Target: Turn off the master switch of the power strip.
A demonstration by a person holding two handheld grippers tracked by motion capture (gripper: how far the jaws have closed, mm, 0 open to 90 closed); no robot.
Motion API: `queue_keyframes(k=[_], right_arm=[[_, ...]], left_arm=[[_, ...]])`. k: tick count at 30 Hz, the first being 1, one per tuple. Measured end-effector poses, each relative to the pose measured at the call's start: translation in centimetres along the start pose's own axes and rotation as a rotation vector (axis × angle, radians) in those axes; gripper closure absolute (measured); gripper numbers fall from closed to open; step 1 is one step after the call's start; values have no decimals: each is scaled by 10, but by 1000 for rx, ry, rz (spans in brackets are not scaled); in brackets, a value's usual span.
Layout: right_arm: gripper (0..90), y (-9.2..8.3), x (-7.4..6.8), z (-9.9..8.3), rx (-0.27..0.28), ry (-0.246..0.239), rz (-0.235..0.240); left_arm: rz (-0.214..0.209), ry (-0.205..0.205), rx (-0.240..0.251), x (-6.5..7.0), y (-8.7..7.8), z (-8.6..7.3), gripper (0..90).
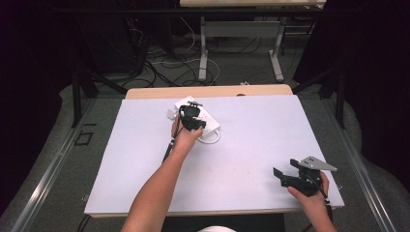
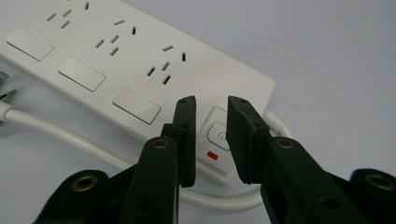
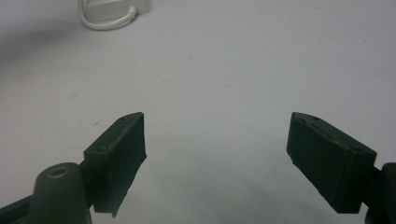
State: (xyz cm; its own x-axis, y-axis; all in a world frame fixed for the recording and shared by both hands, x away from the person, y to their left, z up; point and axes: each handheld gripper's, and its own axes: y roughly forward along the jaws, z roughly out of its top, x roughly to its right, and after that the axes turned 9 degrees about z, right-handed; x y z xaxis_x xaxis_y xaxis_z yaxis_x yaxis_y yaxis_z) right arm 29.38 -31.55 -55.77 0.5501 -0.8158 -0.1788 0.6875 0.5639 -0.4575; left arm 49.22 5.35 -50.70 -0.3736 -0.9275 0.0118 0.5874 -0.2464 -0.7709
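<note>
Power strip: the white power strip (image 2: 140, 70) lies on the desk (image 1: 251, 145) near the far edge, a little left of the middle. It is a long, flat box of smooth, hard plastic with rounded corners.

Holes and flaps: its top has groups of small slots for plugs, and a flat grey-white flap sits beside each group.

Button: at the end of the strip nearest the left gripper is a square button (image 2: 218, 135). A small red mark (image 2: 212, 155) sits just below it.

Cord: a thick, round white cord (image 2: 60, 135) curls out from that end and runs along the side of the strip.

Left gripper: the left gripper (image 2: 211, 135) is right above the button end. Its jaws are set narrow, one on each side of the button, and hold nothing.

Right gripper: the right gripper (image 3: 215, 154) waits near the desk's near right corner. Its jaws are wide apart and hold nothing.

Desk: its top is covered with a plain, flat, pale sheet.

Step now: it looks like the button is about to be pushed.

Next move: I think a jaw tip has to come down right on the button. A soft, straight push should do, so the light strip does not slide.
</note>
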Motion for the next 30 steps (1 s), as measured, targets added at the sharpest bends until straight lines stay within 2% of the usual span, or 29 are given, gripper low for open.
queue_keyframes(k=[2,3,8,13,18,21,26,30], right_arm=[[190,1,0,0,1,1,-3],[190,1,-1,0,0,2,-1],[190,1,-1,0,1,2,-1],[190,1,0,0,1,4,0],[190,1,-1,0,0,3,-3],[190,1,0,0,0,1,-5],[190,0,-1,1,-7,4,-8],[190,0,-2,1,-13,6,-7]], left_arm=[[2,-20,-2,0,-2,0,711],[-5,-4,5,-2,-2,1,700],[-8,-33,17,-5,-7,1,653],[-18,-40,34,-9,-14,2,605],[-44,-45,46,-11,-20,1,520],[-52,-27,56,-12,-22,-1,471],[-58,-7,60,-13,-27,-5,443],[-58,36,75,-15,-33,-8,424]])
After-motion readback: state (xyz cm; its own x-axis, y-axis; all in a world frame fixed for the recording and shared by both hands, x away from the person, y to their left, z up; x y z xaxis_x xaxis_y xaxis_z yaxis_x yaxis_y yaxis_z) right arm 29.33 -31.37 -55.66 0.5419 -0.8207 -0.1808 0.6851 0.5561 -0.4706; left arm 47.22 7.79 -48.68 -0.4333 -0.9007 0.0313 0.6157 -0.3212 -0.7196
